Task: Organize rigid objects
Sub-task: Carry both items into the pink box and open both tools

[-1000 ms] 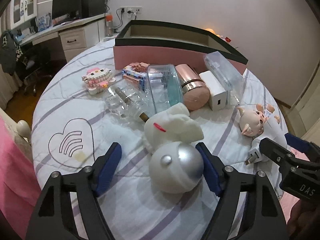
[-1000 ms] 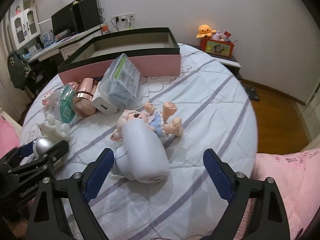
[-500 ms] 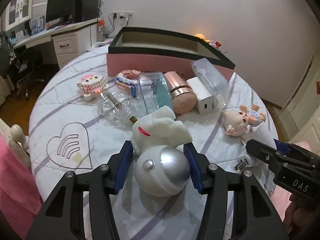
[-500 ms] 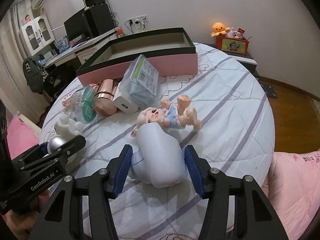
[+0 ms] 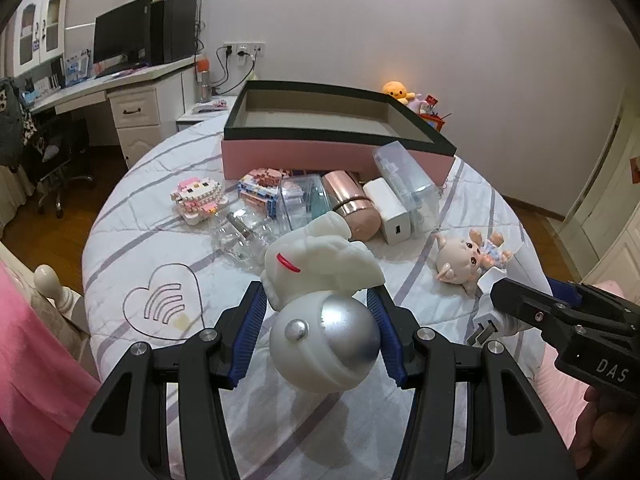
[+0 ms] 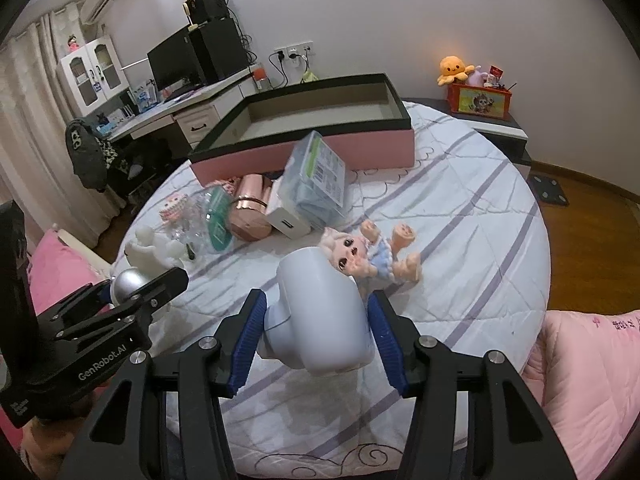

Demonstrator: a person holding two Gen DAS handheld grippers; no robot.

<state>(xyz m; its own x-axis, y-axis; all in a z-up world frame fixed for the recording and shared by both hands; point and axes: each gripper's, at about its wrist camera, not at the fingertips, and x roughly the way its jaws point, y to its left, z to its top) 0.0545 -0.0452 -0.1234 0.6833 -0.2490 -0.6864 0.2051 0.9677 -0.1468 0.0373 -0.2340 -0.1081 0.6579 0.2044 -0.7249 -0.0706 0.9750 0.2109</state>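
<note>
Now we have the left tongs clamped on the silver-headed white figurine and the right tongs clamped on the white charger, both lifted above the bed.

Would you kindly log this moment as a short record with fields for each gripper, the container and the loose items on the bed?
left gripper: shut on the white astronaut figure, silver helmet toward the camera
right gripper: shut on the pale blue plug-in device
container: pink box with black rim, open, at the far side of the bed; nothing visible inside
loose on bedspread: baby doll, rose-gold cylinder, white charger block, clear plastic cases, pink brick figure
</note>
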